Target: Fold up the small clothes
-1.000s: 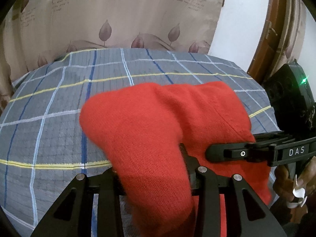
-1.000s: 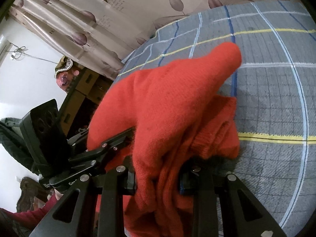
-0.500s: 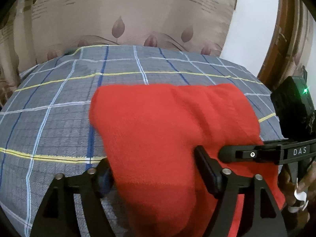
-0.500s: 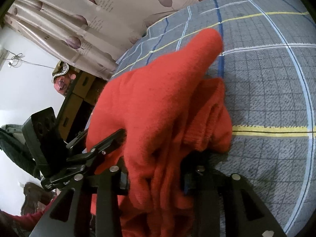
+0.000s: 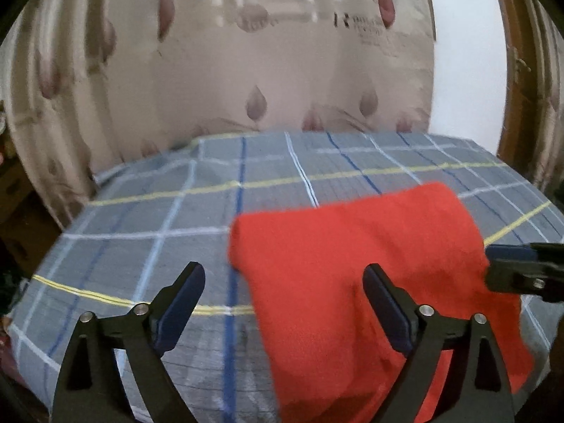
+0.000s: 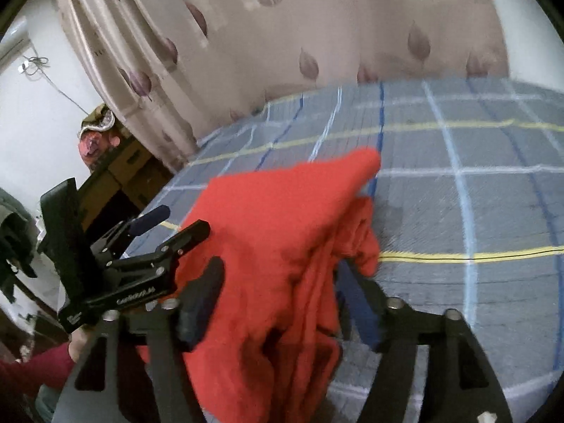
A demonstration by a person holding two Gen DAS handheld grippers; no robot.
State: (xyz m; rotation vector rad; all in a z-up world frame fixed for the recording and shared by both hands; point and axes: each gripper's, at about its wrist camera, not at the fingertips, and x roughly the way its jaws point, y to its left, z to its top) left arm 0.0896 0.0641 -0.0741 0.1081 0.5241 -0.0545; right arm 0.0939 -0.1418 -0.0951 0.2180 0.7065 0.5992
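Nearest, the left tool [image 5: 283, 283] has just sprung wide, its pads clear of the red knit garment [image 5: 370, 275], which lies partly between them. The right tool [image 6: 282, 292] has been opening too, loose folds between its spread jaws. The garment lies doubled over on the checked bedsheet [image 5: 169, 218], toward four o'clock; one fold looks done, more probably remain. The leaf-print curtain [image 5: 246, 70] hangs at twelve.

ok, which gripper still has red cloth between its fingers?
The right gripper: its fingers, just opened, flank the red garment. The left gripper, also just opened, has mostly bare plaid sheet between its.
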